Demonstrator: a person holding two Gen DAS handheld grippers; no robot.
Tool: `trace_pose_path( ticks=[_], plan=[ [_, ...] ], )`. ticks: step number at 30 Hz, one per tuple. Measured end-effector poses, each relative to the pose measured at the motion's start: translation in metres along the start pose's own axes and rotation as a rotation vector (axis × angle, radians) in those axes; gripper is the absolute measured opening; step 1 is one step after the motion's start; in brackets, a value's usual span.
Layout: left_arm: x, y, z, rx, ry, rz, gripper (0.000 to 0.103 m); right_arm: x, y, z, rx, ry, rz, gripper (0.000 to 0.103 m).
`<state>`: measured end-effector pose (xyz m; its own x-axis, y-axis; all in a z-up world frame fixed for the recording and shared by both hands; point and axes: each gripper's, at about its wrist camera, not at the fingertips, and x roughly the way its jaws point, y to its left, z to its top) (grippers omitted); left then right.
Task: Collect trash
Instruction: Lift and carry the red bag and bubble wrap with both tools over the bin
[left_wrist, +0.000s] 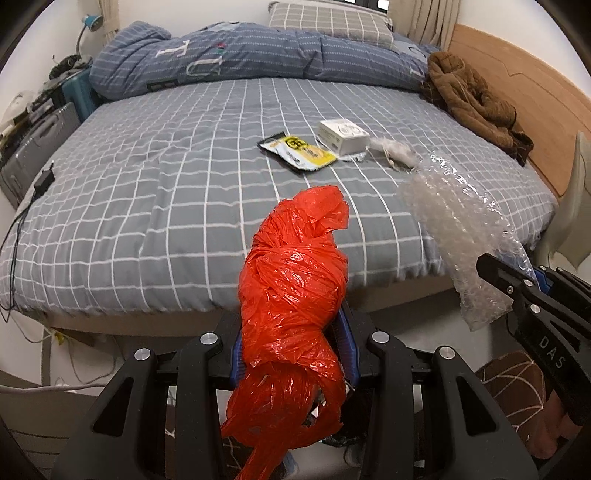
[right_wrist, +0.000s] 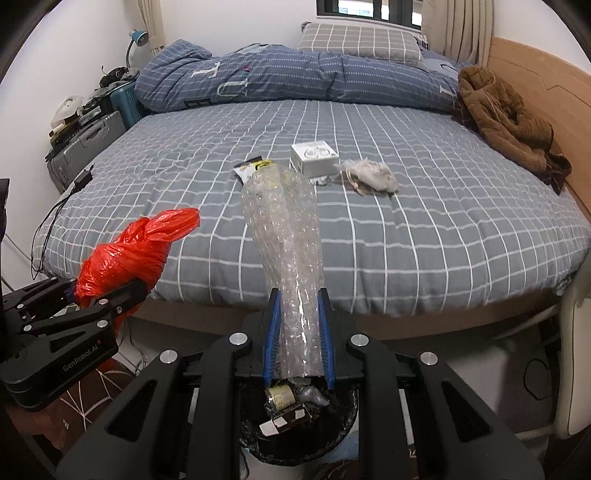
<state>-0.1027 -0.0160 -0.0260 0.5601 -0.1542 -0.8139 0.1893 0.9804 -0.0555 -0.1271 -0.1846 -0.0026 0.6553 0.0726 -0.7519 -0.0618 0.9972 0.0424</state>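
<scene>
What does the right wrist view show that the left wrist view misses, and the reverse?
Right wrist only: the trash bin directly below the right gripper, already holding scraps.
Left wrist only: the red plastic bag filling the left gripper close up.
Both: bubble wrap, snack wrapper, white box and crumpled tissue on the bed.

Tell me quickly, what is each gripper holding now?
Left gripper: closed on the red plastic bag.
Right gripper: closed on the bubble wrap.

Black claw (right_wrist: 299, 332), blue finger pads (right_wrist: 272, 332), silver screws (right_wrist: 239, 338), "GenRobot.AI" marking.
</scene>
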Motion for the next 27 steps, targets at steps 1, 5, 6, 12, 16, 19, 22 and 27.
trace_pose_path(
  ticks=[1, 5, 6, 12, 16, 19, 22, 27],
  plan=[
    [0.0, -0.001, -0.003, -0.001, 0.001, -0.002, 0.039, 0.0, 0.0, -0.004, 0.0, 0.004, -0.001, 0.019],
    [0.0, -0.003, -0.017, -0.012, 0.013, -0.01, 0.039, 0.001, -0.004, -0.021, 0.006, 0.026, -0.002, 0.019],
    [0.001, -0.003, -0.021, -0.015, 0.018, -0.012, 0.039, 0.002, -0.004, -0.026, 0.009, 0.032, -0.003, 0.019],
    [0.007, -0.007, -0.042, -0.011, 0.043, -0.017, 0.039, 0.01, -0.003, -0.055, 0.012, 0.075, -0.001, 0.019],
    [0.015, -0.008, -0.057, -0.009, 0.07, -0.018, 0.039, 0.017, -0.002, -0.072, 0.012, 0.106, -0.003, 0.019],
    [0.024, -0.008, -0.069, -0.011, 0.095, -0.02, 0.039, 0.024, -0.001, -0.085, 0.013, 0.134, 0.002, 0.019],
    [0.034, -0.01, -0.081, -0.009, 0.119, -0.021, 0.039, 0.031, 0.0, -0.096, 0.016, 0.16, 0.007, 0.019],
    [0.049, -0.013, -0.096, 0.002, 0.151, -0.02, 0.039, 0.046, 0.002, -0.115, 0.028, 0.214, 0.02, 0.019]
  ],
)
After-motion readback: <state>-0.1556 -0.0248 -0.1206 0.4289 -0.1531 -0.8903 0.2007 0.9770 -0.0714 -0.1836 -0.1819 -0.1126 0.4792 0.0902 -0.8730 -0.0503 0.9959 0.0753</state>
